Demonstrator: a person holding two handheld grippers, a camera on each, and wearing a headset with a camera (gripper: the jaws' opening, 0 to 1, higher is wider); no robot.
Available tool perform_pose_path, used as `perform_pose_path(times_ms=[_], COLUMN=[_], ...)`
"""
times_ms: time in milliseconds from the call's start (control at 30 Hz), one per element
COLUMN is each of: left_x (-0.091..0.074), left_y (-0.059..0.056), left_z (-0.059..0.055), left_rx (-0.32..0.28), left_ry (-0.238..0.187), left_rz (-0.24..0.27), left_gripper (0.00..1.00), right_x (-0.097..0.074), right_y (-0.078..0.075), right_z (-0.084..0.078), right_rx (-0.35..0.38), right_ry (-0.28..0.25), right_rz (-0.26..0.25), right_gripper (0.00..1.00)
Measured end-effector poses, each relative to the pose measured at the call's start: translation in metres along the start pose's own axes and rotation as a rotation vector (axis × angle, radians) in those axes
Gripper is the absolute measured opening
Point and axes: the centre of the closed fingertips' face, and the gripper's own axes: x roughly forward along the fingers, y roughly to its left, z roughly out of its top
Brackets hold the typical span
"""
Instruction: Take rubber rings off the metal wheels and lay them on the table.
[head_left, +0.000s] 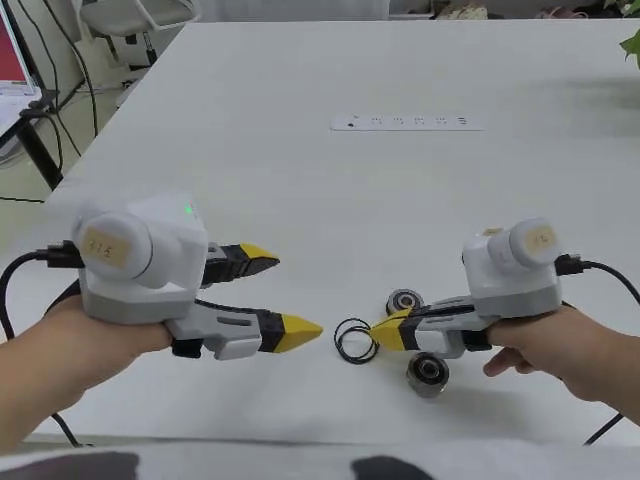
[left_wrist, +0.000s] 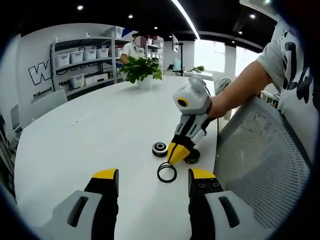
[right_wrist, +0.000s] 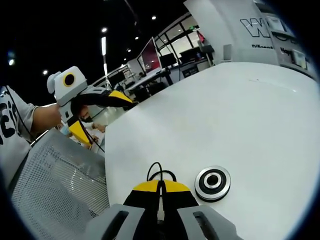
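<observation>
The white tabletop (head_left: 330, 200) carries black rubber rings (head_left: 355, 342), apparently 2 overlapping, right at the jaws' tips of the right gripper (head_left: 380, 333). 1 metal wheel (head_left: 404, 301) lies just beside those jaws, a second metal wheel (head_left: 427, 371) on their other side. A white power strip (head_left: 405, 123) lies well apart from both pairs of jaws. A potted plant (left_wrist: 142, 72) stands far ahead of the jaws of the left gripper (head_left: 292, 295).

The head view is bright and evenly lit, and the wide white matte tabletop (head_left: 300, 170) carries only soft, pale shadows. In both gripper views the fisheye bends lines near the edges. Small round ceiling lamps (left_wrist: 80, 7) glow against a dark ceiling, and the tall bright window (left_wrist: 210, 52) is washed out.
</observation>
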Motion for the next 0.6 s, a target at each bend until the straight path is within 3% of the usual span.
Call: perform_pose_path(times_ms=[600], left_x=[0.0008], left_y=[-0.0002], left_z=[-0.0044], left_rx=[0.005], left_ry=[0.020], left_rz=[-0.006], left_gripper=[0.53], right_x=[-0.0009], right_y=[-0.0020], right_z=[-0.0071], right_rx=[-0.020], right_ry=[0.038], right_rz=[-0.017], right_gripper=[0.00])
